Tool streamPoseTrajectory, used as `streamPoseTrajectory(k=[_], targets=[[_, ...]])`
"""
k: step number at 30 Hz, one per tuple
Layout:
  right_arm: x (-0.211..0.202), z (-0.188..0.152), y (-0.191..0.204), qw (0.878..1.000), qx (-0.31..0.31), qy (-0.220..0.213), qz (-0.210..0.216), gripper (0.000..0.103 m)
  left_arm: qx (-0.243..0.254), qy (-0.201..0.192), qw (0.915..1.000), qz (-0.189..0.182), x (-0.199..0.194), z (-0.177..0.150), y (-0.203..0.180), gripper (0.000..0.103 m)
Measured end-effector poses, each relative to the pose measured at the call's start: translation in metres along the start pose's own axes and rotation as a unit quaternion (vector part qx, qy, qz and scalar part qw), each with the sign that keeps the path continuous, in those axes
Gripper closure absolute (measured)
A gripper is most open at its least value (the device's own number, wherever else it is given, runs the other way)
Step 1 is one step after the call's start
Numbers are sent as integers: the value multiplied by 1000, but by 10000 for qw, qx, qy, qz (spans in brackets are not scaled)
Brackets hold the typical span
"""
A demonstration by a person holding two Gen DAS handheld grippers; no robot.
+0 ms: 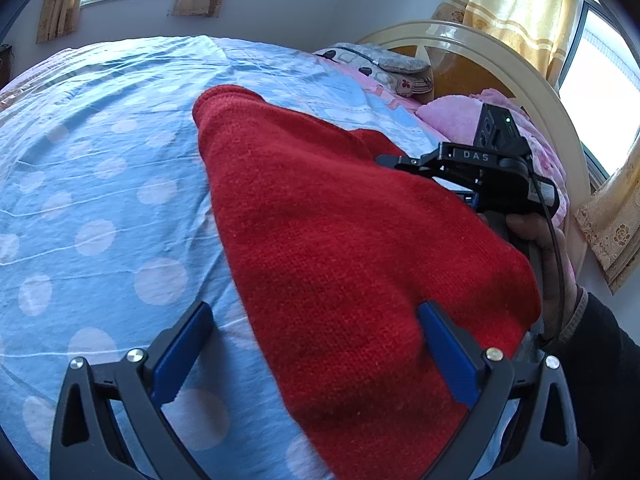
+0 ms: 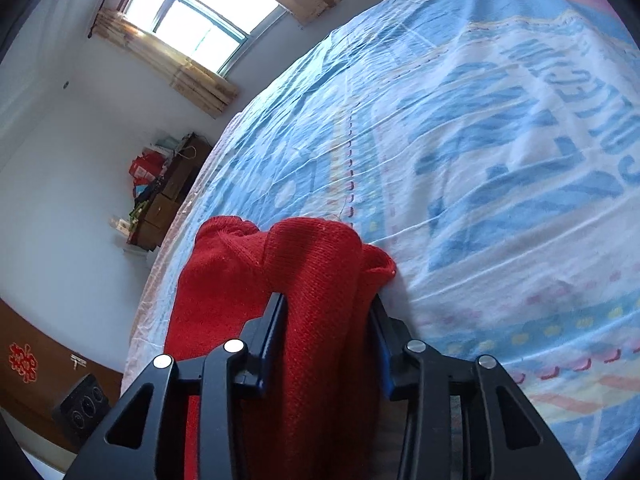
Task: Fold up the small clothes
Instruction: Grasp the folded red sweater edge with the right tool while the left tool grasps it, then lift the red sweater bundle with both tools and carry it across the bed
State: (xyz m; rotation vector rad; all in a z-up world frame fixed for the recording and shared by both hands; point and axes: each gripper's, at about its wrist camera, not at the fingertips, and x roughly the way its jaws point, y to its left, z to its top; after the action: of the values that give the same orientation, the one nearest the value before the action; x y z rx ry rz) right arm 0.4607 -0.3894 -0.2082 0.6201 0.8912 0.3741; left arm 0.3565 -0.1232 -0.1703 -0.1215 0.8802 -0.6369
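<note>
Right gripper (image 2: 326, 320): jaws clamped on a bunched fold of red knit garment (image 1: 340, 248). Left gripper (image 1: 316, 344): jaws wide apart, pads clear of the knit lying between them. Garment: coarse weave, draped over blue polka-dot bedsheet (image 1: 100, 200). Lettering "DAS" on the right gripper's body. Surroundings: pink pillow (image 1: 452, 114), cream headboard (image 1: 500, 52), yellow curtains (image 1: 516, 4).

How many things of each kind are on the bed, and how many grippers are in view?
Red knitted garment: 1
Pillow: 1
Pink blanket: 1
Grippers: 2, left gripper and right gripper
Total: 5
</note>
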Motion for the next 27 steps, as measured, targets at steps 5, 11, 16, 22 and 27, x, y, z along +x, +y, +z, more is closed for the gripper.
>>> streamPoseTrajectory(k=[5, 11, 16, 22, 27], targets=[[3, -2, 8, 9994, -206, -17, -289, 65, 50, 42, 10000, 73, 2, 2, -2, 0], [1, -9, 24, 9964, -503, -230, -649, 73, 145, 84, 9998, -71, 2, 4, -6, 16], [-4, -15, 32, 9944, -550, -383, -823, 76, 344, -30, 9994, 63, -6, 0, -18, 34], [-23, -31, 51, 9900, -727, -748, -949, 77, 786, -148, 9955, 503, -19, -4, -34, 56], [-43, -49, 63, 9901, -685, -893, -843, 77, 759, -121, 9950, 643, -34, -7, -33, 60]])
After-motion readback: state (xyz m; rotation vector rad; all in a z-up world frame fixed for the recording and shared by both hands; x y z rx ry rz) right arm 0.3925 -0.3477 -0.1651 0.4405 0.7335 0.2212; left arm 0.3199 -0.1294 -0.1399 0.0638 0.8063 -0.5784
